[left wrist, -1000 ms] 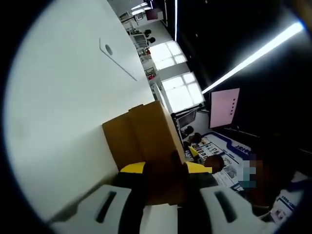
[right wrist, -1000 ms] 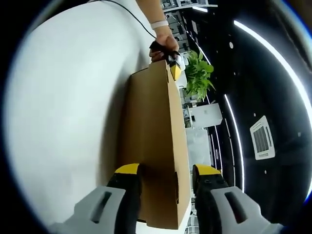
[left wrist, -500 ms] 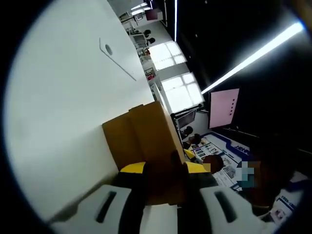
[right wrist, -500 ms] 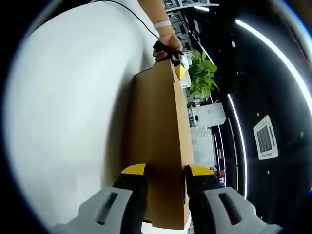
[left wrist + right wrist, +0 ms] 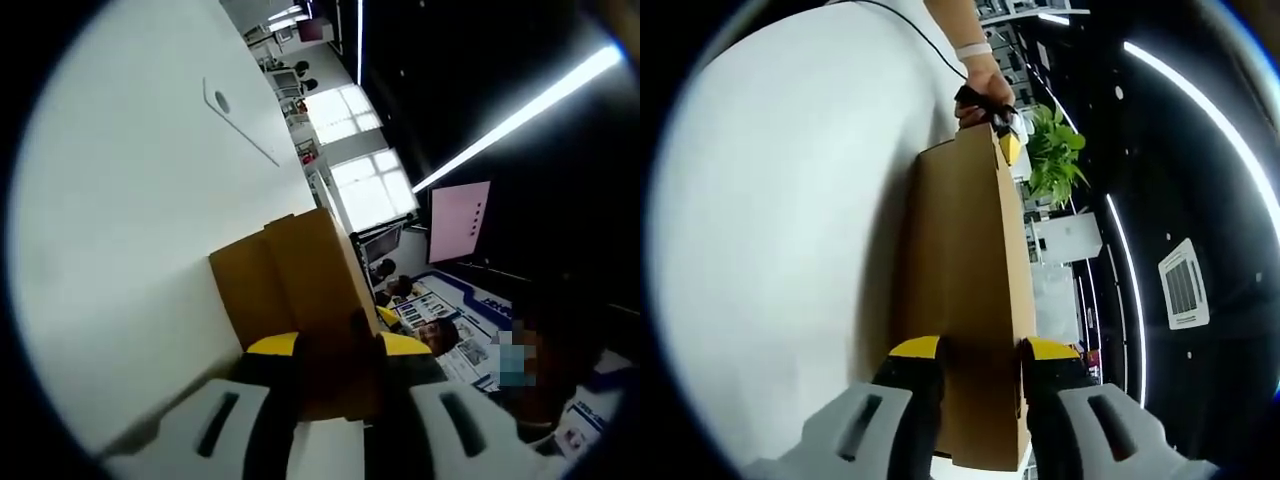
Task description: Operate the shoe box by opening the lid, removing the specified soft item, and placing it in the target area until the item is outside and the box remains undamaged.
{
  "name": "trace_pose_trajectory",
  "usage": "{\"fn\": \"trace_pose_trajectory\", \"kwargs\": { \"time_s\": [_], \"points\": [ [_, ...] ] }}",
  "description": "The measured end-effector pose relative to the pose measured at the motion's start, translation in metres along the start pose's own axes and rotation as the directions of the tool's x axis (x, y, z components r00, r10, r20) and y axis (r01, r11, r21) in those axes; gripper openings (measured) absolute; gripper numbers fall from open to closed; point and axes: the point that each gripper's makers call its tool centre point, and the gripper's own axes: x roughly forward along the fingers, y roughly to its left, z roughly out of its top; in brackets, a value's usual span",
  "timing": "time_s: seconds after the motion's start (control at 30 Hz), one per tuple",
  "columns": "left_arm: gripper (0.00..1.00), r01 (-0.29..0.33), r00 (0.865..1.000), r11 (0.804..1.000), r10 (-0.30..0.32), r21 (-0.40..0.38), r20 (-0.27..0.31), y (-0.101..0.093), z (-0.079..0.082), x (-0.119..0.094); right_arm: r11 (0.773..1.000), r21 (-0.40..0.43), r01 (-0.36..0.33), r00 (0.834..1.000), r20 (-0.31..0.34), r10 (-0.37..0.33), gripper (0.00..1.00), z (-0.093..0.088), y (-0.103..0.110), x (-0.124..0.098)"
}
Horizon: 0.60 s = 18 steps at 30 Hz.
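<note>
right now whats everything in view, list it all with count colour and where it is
shoe box: one, brown cardboard, on the white table, gripped at both ends; its end shows in the left gripper view
table: one, white, under the box
plant: one, green, beyond the far end of the box
pink panel: one, pink, in the room behind the box
windows: several, bright, far background
ceiling light strips: several, white, overhead
cable: one, dark, lying on the table near the person's arm
person's hand: one, at the far end of the box
left hand-held gripper: yellow-tipped jaws closed on the box end
right hand-held gripper: yellow-tipped jaws closed on the near box end
</note>
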Motion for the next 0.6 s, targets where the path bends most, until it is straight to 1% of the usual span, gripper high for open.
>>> {"fn": "trace_pose_trajectory", "kwargs": {
  "time_s": [0.17, 0.6],
  "points": [
    [0.29, -0.016, 1.000, 1.000, 0.016, 0.000, -0.005, -0.0004, 0.0008, -0.0007, 1.000, 0.000, 0.000, 1.000, 0.003, 0.000, 0.30, -0.0004, 0.0006, -0.0004],
    [0.29, -0.015, 1.000, 1.000, 0.015, 0.001, -0.003, 0.0000, 0.0000, -0.0009, 1.000, 0.001, 0.001, 1.000, -0.001, -0.001, 0.30, 0.0000, 0.0013, -0.0003]
  ]
}}
